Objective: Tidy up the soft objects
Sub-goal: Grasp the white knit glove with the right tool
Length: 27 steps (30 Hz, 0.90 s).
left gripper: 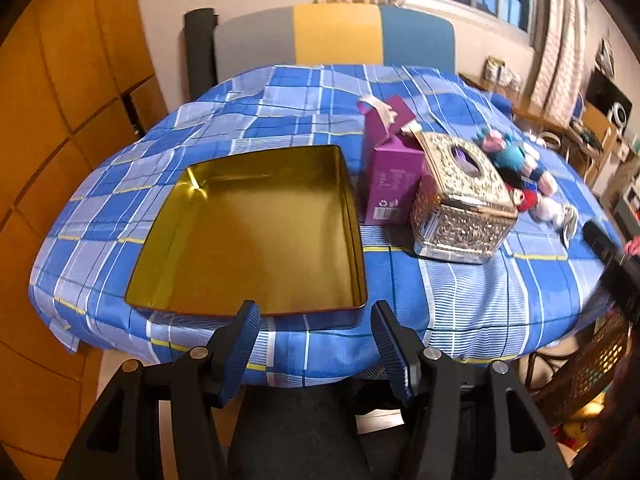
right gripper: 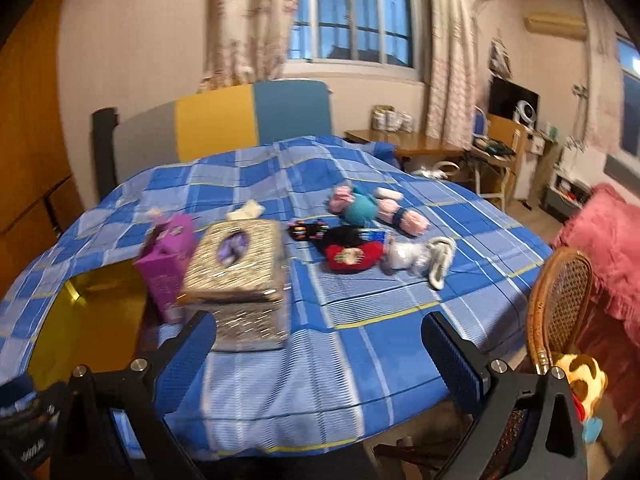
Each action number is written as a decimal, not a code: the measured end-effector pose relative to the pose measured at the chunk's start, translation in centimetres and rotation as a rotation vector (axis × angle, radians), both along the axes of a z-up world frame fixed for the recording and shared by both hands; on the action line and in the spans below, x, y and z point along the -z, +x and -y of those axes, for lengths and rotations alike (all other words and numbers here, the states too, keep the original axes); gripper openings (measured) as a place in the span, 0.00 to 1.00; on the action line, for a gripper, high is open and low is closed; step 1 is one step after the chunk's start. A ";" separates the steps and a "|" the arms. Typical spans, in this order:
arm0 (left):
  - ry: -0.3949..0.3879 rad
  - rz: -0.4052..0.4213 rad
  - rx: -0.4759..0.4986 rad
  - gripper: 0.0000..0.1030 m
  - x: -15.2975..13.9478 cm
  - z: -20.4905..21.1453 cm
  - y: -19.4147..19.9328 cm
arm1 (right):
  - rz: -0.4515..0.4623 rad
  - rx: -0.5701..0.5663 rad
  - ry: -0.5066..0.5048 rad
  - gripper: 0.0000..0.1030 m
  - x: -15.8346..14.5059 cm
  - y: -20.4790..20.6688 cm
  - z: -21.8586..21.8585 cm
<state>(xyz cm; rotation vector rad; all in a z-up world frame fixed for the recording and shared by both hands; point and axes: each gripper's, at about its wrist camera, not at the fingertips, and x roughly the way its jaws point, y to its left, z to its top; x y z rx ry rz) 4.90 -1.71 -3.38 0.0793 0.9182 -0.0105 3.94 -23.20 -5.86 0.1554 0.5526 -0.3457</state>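
Several small plush toys lie on the blue checked cloth: a pink and teal one (right gripper: 362, 206), a red and black one (right gripper: 350, 250) and a white one (right gripper: 416, 256). In the left wrist view the same toys (left gripper: 516, 164) show behind the ornate box. An open gold tin (left gripper: 256, 232) sits on the left of the table; the right wrist view shows it too (right gripper: 92, 312). My left gripper (left gripper: 314, 320) hangs open at the tin's near edge, holding nothing. My right gripper (right gripper: 318, 330) is open above the near cloth, well short of the toys.
A purple carton (left gripper: 390, 172) and a silver ornate tissue box (left gripper: 460, 196) stand between tin and toys. A wicker chair (right gripper: 560, 300) is at the table's right edge, a colour-block chair back (left gripper: 336, 36) on the far side. A pink cover (right gripper: 604, 248) lies at right.
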 end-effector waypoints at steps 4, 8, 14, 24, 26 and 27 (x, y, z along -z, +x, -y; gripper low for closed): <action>-0.023 -0.042 0.069 0.57 0.7 1.5 1.1 | -0.018 0.064 0.029 1.00 0.5 1.2 4.2; -0.116 -0.132 0.153 0.57 1.6 3.1 2.0 | -0.076 0.042 0.092 1.00 1.7 4.0 9.9; -0.099 -0.201 0.232 0.57 2.6 6.3 2.6 | -0.171 0.143 0.214 1.00 2.4 11.1 21.6; -0.163 -0.282 0.340 0.57 2.6 9.6 3.3 | -0.368 0.181 0.510 0.70 10.1 20.5 33.7; -0.185 -0.295 0.363 0.57 2.5 10.4 3.6 | -0.394 0.157 0.549 0.70 11.3 21.0 34.2; -0.185 -0.293 0.372 0.57 2.4 10.9 3.8 | -0.403 0.154 0.557 0.69 12.0 21.2 34.4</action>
